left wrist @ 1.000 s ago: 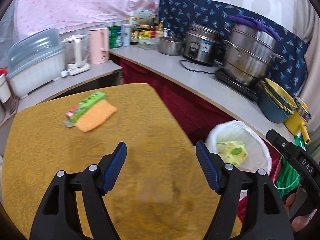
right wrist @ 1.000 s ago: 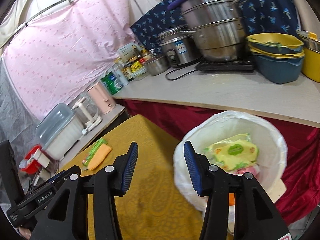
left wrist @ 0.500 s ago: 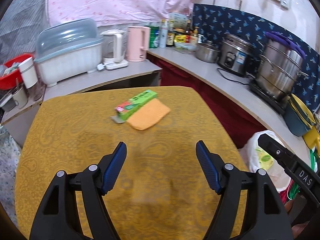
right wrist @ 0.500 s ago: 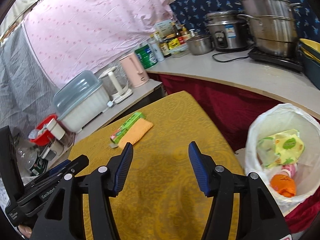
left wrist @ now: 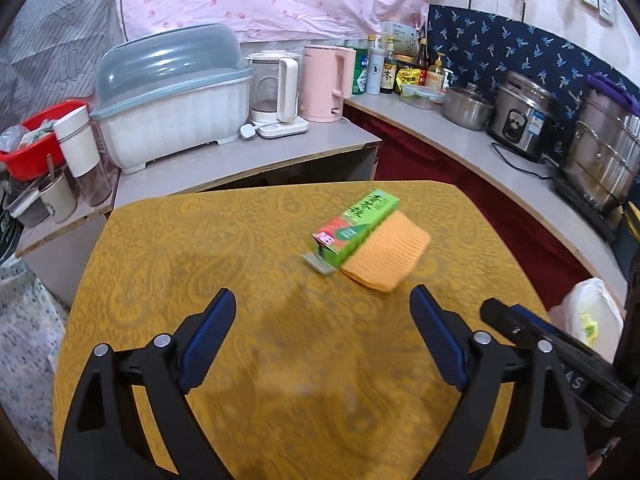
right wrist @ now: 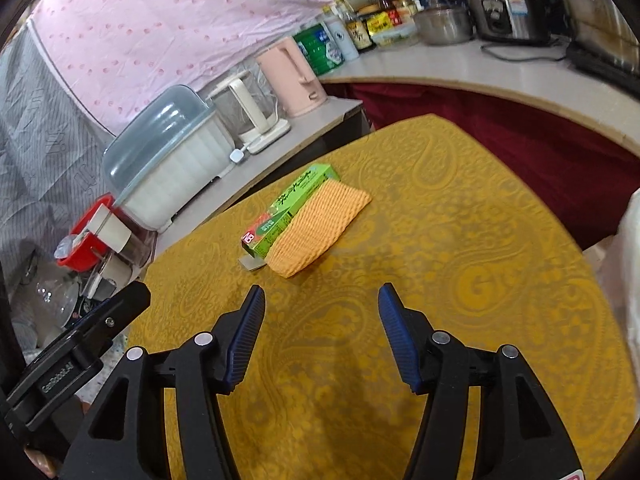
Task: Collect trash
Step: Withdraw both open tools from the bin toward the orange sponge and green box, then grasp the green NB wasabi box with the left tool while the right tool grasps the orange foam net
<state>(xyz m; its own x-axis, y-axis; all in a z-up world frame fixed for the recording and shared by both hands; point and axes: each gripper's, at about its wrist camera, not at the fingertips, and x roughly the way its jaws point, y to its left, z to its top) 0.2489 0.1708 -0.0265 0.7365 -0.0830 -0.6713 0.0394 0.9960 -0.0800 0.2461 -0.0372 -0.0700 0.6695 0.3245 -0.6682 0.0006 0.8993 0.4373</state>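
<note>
A green and red carton (left wrist: 356, 225) lies on the yellow-clothed table (left wrist: 200, 248) with an orange foam net sleeve (left wrist: 386, 258) against its right side. Both also show in the right wrist view: the carton (right wrist: 292, 209) and the sleeve (right wrist: 318, 228). My left gripper (left wrist: 322, 334) is open and empty above the table, short of the carton. My right gripper (right wrist: 321, 334) is open and empty, also short of the two items. The white-lined trash bin (left wrist: 590, 318) stands off the table's right edge, with a yellow wrapper inside.
A low counter behind the table holds a dish box with a blue lid (left wrist: 172, 96), a glass kettle (left wrist: 276, 94) and a pink kettle (left wrist: 326, 80). A curved counter on the right carries pots and a rice cooker (left wrist: 522, 114). A red basket (left wrist: 34, 142) sits at far left.
Both grippers have swung left, away from the trash bin and toward the carton and sleeve, which now lie ahead of them. The bin has slid to the right edge of view.
</note>
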